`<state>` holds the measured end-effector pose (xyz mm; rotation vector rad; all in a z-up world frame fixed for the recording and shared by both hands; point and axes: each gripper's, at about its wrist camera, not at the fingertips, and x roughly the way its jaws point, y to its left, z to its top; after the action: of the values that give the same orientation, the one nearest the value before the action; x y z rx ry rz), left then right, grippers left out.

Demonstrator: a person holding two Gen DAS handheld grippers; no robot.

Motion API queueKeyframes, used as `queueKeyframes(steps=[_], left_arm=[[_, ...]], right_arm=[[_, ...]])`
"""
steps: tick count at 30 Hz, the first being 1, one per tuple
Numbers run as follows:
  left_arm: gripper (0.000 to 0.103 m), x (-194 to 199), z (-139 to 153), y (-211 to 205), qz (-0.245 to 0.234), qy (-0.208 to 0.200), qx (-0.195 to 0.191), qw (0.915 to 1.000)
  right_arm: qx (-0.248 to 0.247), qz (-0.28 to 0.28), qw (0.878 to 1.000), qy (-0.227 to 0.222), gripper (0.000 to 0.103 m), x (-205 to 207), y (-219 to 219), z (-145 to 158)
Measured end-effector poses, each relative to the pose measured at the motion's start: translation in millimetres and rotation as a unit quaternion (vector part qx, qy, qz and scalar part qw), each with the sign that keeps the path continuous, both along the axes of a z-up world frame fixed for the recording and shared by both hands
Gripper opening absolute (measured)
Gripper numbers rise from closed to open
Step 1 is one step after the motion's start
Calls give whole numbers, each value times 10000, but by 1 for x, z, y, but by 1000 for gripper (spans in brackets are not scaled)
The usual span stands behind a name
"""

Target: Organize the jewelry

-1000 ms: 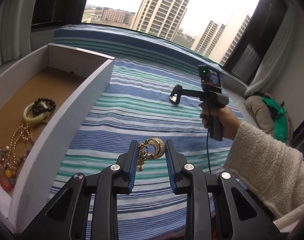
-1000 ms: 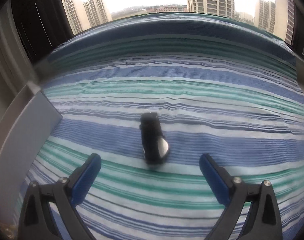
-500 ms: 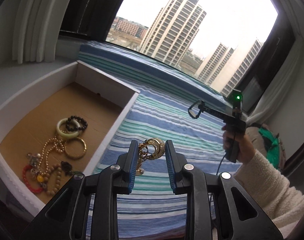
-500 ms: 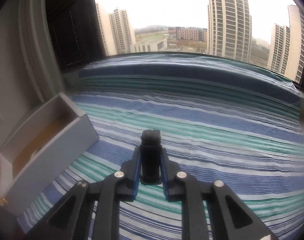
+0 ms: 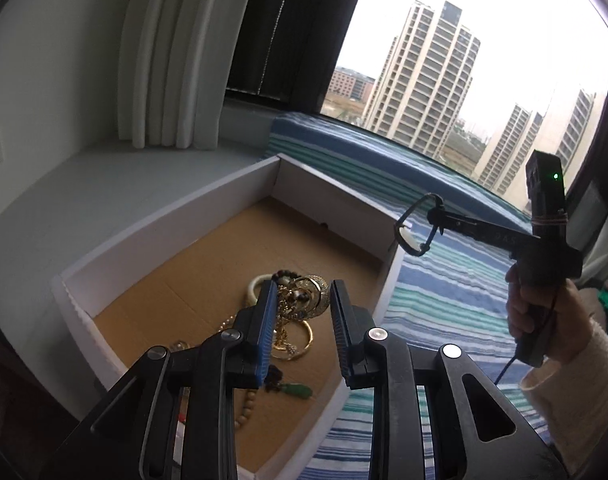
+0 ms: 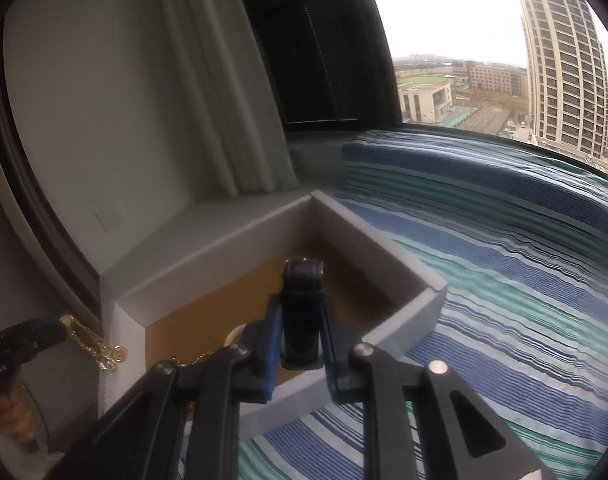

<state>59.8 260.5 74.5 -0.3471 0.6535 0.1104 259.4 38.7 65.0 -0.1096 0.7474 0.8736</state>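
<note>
Gleaming gold jewelry (image 5: 304, 296) hangs clamped in the left gripper (image 5: 301, 312).

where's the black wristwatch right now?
Clamped between the right gripper fingers, the black wristwatch hangs over the near-right corner of the white cardboard box; the left wrist view shows it above the box's right wall.

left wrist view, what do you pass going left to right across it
white curtain → white box → left hand-held gripper with gold jewelry → right hand-held gripper gripping a black watch → cream sleeve
</note>
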Motion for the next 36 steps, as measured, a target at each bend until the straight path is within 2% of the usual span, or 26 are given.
queueKeyframes(steps=[2,5,8,11,13,14,15,17,20,22,24,27,31,33,36], left_arm=[[26,7,-18,4,95,215,32,9997],[26,17,-42,7,188,484,89,9986],[26,26,-60,8,268,699,176,9970],[28,33,-69,4,370,889,419,9945],[41,33,-72,3,514,979,589,9921],[61,34,-73,4,603,981,655,9912],[77,32,-72,4,724,942,752,9901],[87,24,-67,0,991,845,1038,9860],[100,18,-61,-7,1329,814,1441,9772],[102,14,-56,-14,1597,749,1705,9694],[103,11,-53,-17,1759,817,1761,9651],[103,7,-49,-20,1880,887,1638,9643],[102,1,-46,-26,2115,862,1797,9568],[102,3,-47,-25,2077,1057,1697,9575],[102,-1,-46,-21,2047,1121,1407,9621]], right_arm=[[-221,193,9995,120,18,-2,26,-14],[-675,363,9970,75,18,-9,67,-43],[-1115,369,9931,-11,18,-12,84,-67],[-1420,390,9891,53,19,-11,93,-84],[-1505,348,9880,98,22,-8,97,-91],[-1488,291,9884,57,31,-9,95,-90],[-1454,248,9891,-3,44,-10,92,-85],[-1369,252,9902,-110,56,-13,91,-77],[-1314,271,9904,-336,65,-25,89,-62],[-1267,302,9903,-473,73,-35,86,-54],[-1254,308,9900,-576,81,-44,83,-50],[-1288,362,9891,-618,81,-57,80,-49],[-1372,486,9870,-674,81,-72,81,-53],[-1411,527,9861,-698,81,-79,82,-53],[-1450,566,9861,-579,81,-84,86,-56]])
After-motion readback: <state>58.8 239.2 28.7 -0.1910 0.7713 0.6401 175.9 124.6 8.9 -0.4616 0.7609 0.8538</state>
